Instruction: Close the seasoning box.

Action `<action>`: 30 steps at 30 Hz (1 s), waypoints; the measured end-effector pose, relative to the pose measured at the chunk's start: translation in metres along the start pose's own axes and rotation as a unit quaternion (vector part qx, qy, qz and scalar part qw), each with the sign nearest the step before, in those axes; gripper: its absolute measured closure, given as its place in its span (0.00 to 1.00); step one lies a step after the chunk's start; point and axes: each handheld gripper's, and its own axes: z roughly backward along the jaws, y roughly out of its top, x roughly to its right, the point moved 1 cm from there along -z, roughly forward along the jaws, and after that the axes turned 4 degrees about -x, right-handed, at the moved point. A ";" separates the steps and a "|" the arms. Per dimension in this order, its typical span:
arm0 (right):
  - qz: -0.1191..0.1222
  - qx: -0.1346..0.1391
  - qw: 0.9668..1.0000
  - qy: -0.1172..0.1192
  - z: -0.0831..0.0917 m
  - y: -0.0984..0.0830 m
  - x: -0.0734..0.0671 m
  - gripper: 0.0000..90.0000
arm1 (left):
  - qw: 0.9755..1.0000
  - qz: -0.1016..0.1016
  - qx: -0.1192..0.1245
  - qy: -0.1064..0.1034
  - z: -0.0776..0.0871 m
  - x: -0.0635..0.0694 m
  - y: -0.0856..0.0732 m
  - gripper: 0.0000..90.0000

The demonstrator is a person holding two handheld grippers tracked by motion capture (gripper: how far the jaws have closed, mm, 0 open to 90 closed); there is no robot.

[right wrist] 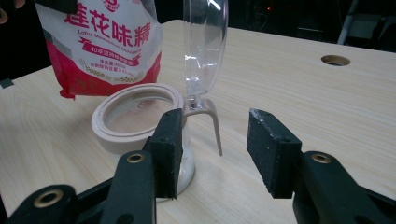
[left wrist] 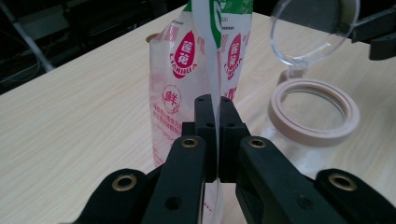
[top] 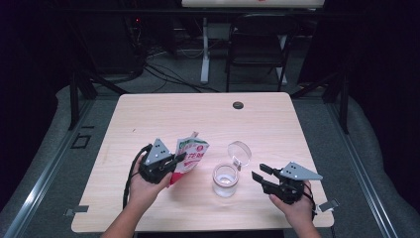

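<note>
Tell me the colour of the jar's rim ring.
Pale beige, on the jar's rim ring; clearest in the left gripper view.

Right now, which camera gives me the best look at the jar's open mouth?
The right gripper view: the jar sits close, its beige rim and flipped-up clear lid in sharp view. The left gripper view shows the rim partly behind the seasoning pouch. The high view shows the jar small, from above.

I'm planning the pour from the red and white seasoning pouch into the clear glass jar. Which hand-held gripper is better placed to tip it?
Left. The left hand-held gripper is already shut on the red and white seasoning pouch, beside the clear glass jar. The right hand-held gripper is open and holds nothing.
</note>
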 end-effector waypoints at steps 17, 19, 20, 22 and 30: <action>-0.003 0.008 1.000 0.019 0.006 0.009 -0.008 0.59 | 0.999 0.005 -0.019 -0.036 -0.004 0.019 -0.040 1.00; 0.003 0.012 1.000 0.019 0.007 0.011 -0.010 0.58 | 0.999 0.003 -0.018 -0.037 -0.005 0.022 -0.042 1.00; 0.004 0.014 1.000 0.019 0.007 0.012 -0.011 0.57 | 0.999 0.000 -0.021 -0.038 -0.006 0.023 -0.043 1.00; 0.005 0.013 1.000 0.019 0.009 0.014 -0.013 0.57 | 0.999 -0.001 -0.019 -0.039 -0.007 0.026 -0.045 1.00; 0.013 0.011 0.999 0.035 0.012 0.021 -0.024 0.58 | 0.998 -0.012 -0.027 -0.046 -0.012 0.035 -0.048 1.00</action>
